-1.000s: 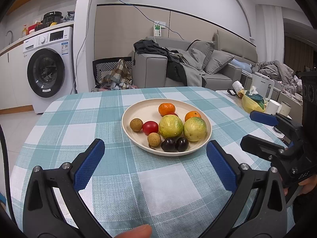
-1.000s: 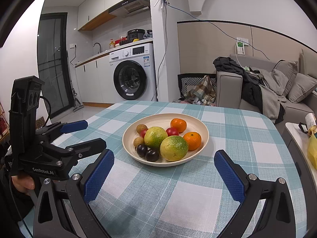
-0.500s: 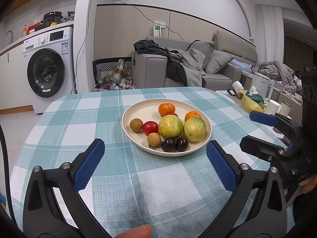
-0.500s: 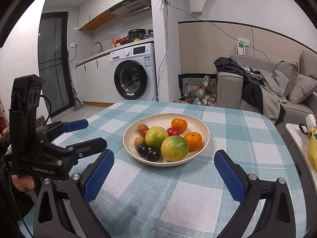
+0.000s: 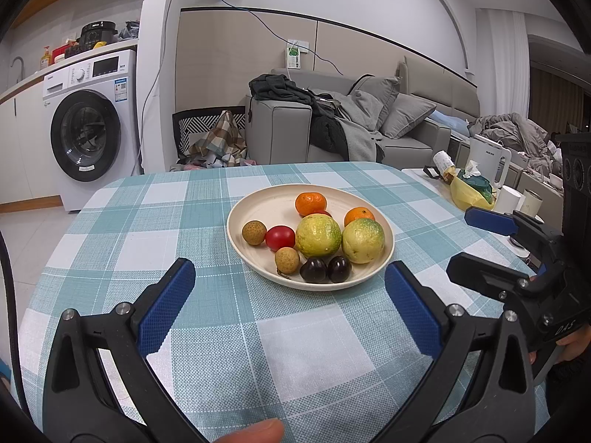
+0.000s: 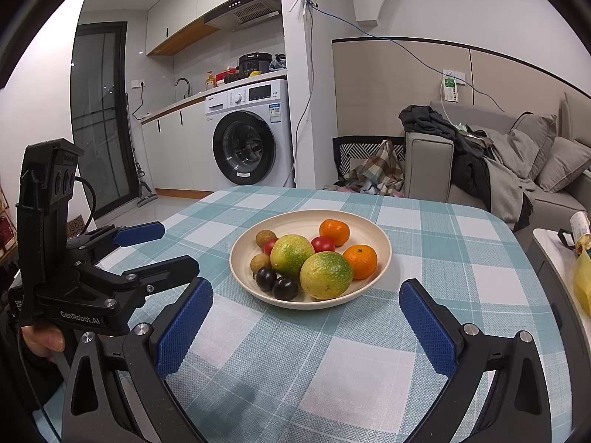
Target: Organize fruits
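Plate (image 5: 369, 203) sitting mid-table (image 5: 177, 221), fruits (image 5: 317, 234) lying in it (small ones toward near rim). Left gripper (image 5: 290, 291) hovering before plate, jaws spread wide; right gripper (image 6: 304, 313) doing likewise beside it, to the right. Washing machine (image 5: 86, 129) standing behind table at left, sofa (image 5: 369, 125) sitting behind at right.

Teal-and-white checked woven cloth (image 5: 207, 332) covers the table — matt, coarse weave. Cream round plate (image 5: 258, 203): smooth, matt. Two dark purple round fruits (image 5: 325, 269) — glossy skins. Ribbed blue pads (image 6: 184, 325) on matt black plastic gripper frames; bright metal screws.
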A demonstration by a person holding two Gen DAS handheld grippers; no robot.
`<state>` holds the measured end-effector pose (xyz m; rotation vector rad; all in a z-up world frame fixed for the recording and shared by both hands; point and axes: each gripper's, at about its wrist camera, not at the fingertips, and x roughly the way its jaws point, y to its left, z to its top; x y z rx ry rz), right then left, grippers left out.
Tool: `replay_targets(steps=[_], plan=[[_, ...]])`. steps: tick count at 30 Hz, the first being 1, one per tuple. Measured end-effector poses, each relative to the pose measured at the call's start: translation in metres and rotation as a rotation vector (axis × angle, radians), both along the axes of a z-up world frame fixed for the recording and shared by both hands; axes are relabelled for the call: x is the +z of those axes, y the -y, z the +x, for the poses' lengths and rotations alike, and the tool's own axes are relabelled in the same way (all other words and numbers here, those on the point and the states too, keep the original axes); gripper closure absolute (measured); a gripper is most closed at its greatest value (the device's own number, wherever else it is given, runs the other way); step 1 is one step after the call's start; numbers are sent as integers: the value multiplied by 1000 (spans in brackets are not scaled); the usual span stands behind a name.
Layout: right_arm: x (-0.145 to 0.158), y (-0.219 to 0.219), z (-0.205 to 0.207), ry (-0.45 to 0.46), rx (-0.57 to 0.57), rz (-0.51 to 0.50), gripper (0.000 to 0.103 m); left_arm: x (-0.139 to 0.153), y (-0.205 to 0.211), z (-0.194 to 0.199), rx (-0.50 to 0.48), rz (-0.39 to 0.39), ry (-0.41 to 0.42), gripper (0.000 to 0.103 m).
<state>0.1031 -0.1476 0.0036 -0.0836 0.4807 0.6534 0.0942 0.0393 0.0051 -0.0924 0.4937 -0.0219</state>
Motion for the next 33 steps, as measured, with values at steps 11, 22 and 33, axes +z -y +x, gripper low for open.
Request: replay_targets(steps=[11, 22, 33], plan=[[0, 0, 0, -2, 0, 0, 0, 0, 0, 0, 0, 0, 0, 1], [0, -1, 0, -3, 2, -3, 0, 0, 0, 0, 0, 0, 0, 1], [0, -1, 0, -3, 3, -4, 0, 2, 0, -1, 11, 1, 1, 1]])
